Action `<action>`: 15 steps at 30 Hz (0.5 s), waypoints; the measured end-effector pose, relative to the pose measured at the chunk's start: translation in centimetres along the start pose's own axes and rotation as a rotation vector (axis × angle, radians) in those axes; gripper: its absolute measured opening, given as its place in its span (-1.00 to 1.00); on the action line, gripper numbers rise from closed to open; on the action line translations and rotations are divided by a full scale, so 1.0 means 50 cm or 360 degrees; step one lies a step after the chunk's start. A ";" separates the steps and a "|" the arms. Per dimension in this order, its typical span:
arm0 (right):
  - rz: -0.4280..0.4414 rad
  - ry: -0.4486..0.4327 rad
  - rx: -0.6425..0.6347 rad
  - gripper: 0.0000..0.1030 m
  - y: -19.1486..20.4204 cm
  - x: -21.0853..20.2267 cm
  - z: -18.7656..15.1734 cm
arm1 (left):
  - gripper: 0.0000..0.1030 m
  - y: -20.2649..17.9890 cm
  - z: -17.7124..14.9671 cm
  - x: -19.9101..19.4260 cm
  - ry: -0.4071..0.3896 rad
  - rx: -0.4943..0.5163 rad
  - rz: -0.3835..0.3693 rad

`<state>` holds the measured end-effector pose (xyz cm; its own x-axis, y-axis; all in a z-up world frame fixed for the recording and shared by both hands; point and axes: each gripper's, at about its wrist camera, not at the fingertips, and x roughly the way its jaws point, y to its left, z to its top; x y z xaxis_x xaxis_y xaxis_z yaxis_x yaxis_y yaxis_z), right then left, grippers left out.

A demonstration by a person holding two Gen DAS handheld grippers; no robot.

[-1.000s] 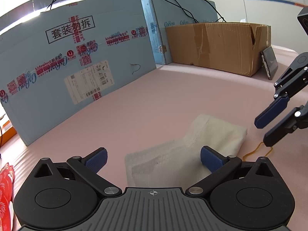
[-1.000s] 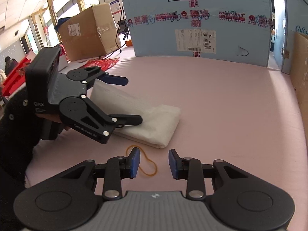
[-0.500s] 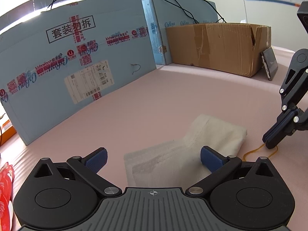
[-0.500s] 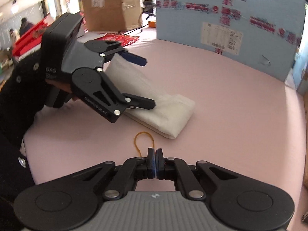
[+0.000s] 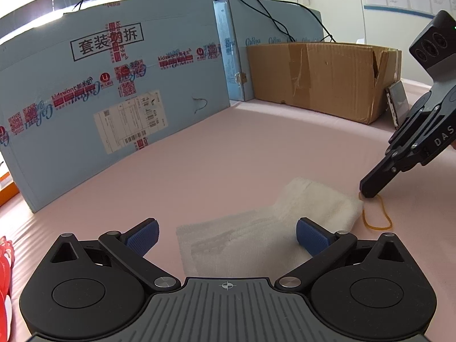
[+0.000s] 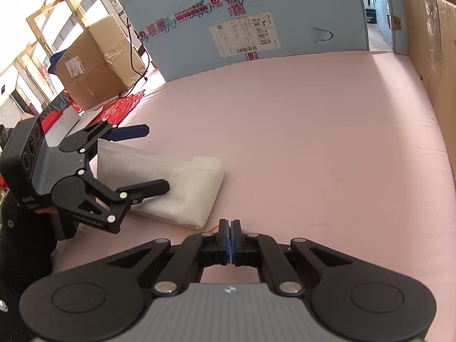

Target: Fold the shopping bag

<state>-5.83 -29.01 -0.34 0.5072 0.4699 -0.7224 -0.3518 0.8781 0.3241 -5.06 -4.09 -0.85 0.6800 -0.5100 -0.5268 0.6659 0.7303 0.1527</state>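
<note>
Lying folded on the pink surface [image 5: 228, 148], the white shopping bag [image 5: 256, 228] sits in the lower middle of the left wrist view, its flat thin end toward six o'clock and its thicker rolled end toward two o'clock. The left gripper [image 5: 226, 235] hangs over the near end of the bag with its fingers [image 5: 142, 235] spread wide on either side of it, released and pressing on nothing. In the right wrist view the same gripper [image 6: 154, 159] shows at nine o'clock, one finger above the bag [image 6: 171, 188] and one across its near edge; whether that lower finger touches the cloth is hard to tell.

The right gripper [image 5: 369, 191] comes in from three o'clock in the left wrist view, its fingers clenched together on the near end of a yellow rubber band [image 5: 376, 216] that lies on the surface just beside the bag's rolled corner. From its own camera the fingertips [image 6: 229, 228] are shut tight, with only a sliver of the band [image 6: 213, 228] showing at their left.

A tall blue box [image 5: 114, 108] stands at eleven o'clock behind the bag, and a brown cardboard box [image 5: 319, 79] at one o'clock. A red item [image 5: 5, 270] lies at the eight o'clock edge.
</note>
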 end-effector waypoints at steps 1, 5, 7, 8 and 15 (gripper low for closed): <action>0.0001 -0.0002 0.0007 -0.98 0.000 0.003 0.002 | 1.00 0.000 0.002 -0.002 -0.0014 -0.0007 -0.0011; 0.0010 0.0016 0.0018 -0.98 0.004 0.024 0.020 | 1.00 -0.003 0.007 -0.005 -0.0063 -0.0021 -0.0048; 0.0014 0.0027 0.0023 -0.98 0.010 0.035 0.030 | 1.00 -0.008 0.009 -0.008 -0.0088 -0.0018 -0.0068; 0.0020 0.0031 0.0030 -0.98 0.013 0.039 0.034 | 1.00 -0.010 0.010 -0.009 -0.0103 -0.0018 -0.0075; 0.0040 0.0066 0.0122 -0.97 0.004 0.049 0.043 | 1.00 -0.038 0.017 0.014 -0.0032 0.0050 0.0023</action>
<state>-2.97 -27.48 -0.72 0.4653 0.4893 -0.7376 -0.3020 0.8711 0.3872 -5.60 -6.19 -0.81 0.6954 -0.5090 -0.5074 0.6651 0.7231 0.1863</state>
